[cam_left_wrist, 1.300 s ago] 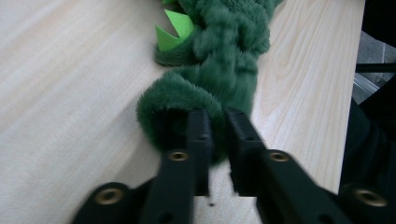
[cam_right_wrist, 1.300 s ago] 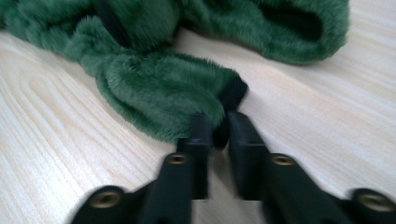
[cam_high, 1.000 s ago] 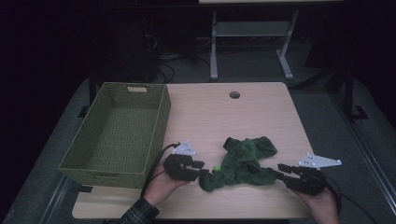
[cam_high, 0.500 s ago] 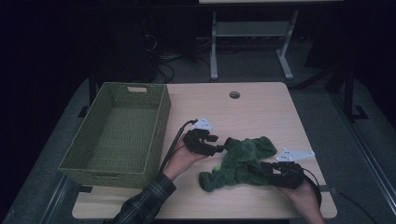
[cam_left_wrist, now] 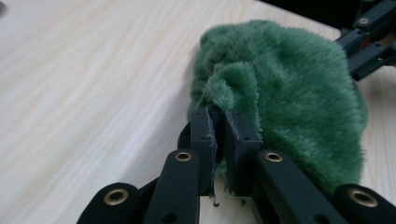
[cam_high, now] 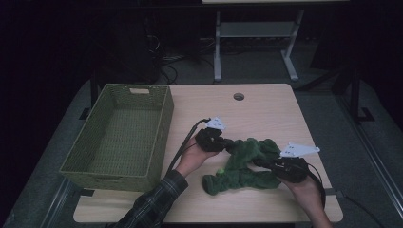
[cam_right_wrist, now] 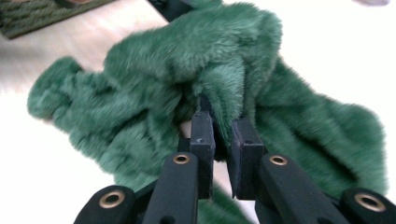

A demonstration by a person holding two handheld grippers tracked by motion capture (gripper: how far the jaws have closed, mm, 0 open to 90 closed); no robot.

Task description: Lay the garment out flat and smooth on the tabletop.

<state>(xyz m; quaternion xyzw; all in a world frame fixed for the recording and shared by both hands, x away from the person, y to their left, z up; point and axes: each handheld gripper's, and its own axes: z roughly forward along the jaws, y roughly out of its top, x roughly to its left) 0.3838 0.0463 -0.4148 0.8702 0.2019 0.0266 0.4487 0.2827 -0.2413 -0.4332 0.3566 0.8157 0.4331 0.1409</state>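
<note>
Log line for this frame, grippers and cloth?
left gripper: just closed, pinching fuzzy green cloth | right gripper: just closed, pinching same cloth | cloth: on wooden table

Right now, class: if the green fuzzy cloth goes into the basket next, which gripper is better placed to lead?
Probably the left gripper. It pinches the cloth on the side nearer the basket; the right gripper grips the far side.

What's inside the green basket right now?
The woven basket looks bare: only its woven floor shows in the high view. The near wall hides the strip of floor just behind it. The green fuzzy cloth lies on the table.
</note>
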